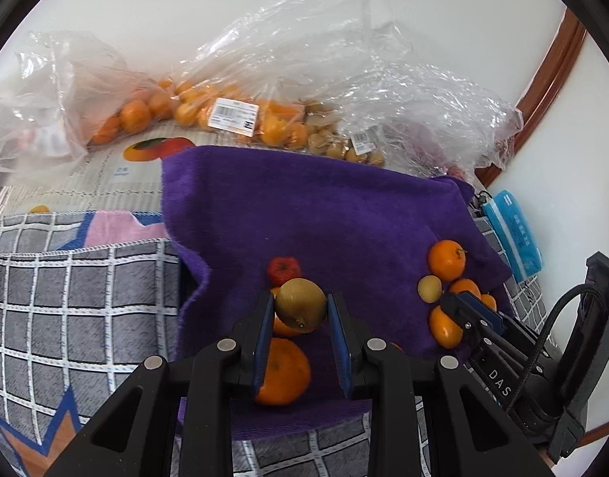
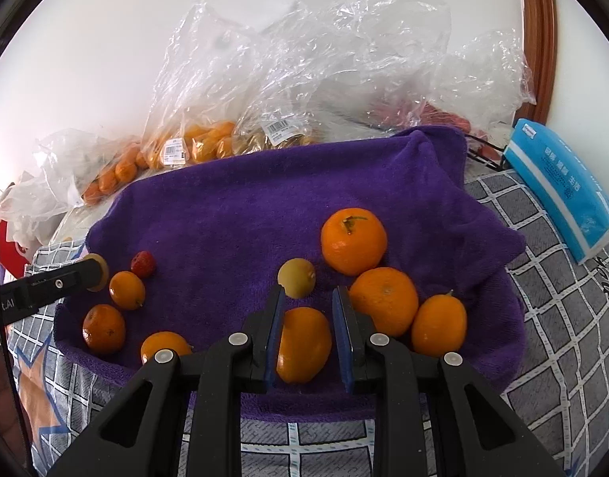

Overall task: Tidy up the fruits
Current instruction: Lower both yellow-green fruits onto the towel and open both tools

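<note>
While the left wrist view looks down over a purple towel point(image 1: 324, 214), the left gripper point(image 1: 300, 314) has its blue-padded fingers point(image 1: 264, 334) drawn in on a brownish-green round fruit point(image 1: 300, 310), one pad touching each side, so the fruit is pinched between the tips. Below it on the towel lie a large orange point(image 1: 284, 373) and, just beyond the tips, a small red fruit point(image 1: 283, 270). To the right the right gripper point(image 1: 469, 310) reaches into a cluster of oranges beside a small yellow fruit point(image 1: 429, 288). Clear plastic bags point(image 1: 232, 91) of fruit sit behind the towel.

From the right wrist view, the right gripper point(image 2: 307, 310) has its fingers point(image 2: 274, 330) closed on an oval orange fruit point(image 2: 304, 346), which fills the gap between the blue pads. Just past the tips lies the small yellow fruit point(image 2: 296, 278); a round orange point(image 2: 383, 306) touches the right finger's outer side. At the left edge the left gripper point(image 2: 91, 274) shows side-on, carrying its fruit. A blue tissue pack point(image 2: 558, 187) lies on the checked cloth point(image 2: 562, 318) at right.
</note>
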Demonstrator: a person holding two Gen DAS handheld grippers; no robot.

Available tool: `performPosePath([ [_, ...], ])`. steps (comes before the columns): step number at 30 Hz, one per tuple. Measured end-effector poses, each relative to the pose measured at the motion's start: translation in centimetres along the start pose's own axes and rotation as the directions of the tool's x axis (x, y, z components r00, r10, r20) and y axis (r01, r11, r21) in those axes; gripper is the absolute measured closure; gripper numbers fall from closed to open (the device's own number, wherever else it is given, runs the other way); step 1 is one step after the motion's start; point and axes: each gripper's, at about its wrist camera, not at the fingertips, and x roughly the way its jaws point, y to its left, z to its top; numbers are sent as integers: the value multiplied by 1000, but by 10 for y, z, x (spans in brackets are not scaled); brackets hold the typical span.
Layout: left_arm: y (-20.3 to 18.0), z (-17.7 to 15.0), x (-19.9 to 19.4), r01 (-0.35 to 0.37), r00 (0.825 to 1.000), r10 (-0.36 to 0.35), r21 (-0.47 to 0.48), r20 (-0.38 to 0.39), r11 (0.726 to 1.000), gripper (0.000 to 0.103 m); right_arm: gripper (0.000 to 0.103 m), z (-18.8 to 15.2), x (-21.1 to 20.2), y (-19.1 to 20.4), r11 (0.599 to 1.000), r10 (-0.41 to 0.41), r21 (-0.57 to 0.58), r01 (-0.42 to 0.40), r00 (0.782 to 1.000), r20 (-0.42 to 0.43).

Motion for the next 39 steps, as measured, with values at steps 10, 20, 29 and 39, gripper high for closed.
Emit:
performPosePath([
  [10, -13, 0, 9, 32, 999, -32, 24, -11, 999, 77, 79, -2, -10, -6, 1000, -12, 8, 12, 1000, 5],
  [20, -27, 2, 16, 39, 999, -39, 47, -3, 998, 77, 79, -5, -15, -11, 999, -27, 31, 27, 1000, 8],
  [29, -25, -1, 34, 30, 999, -29, 29, -42, 999, 77, 78, -6, -21, -21, 997, -55, 47, 55, 998, 9],
  [39, -25, -2, 35, 28, 999, -28, 21, -40, 999, 77, 77, -8, -21, -22, 996, -69, 56, 69, 998, 0],
])
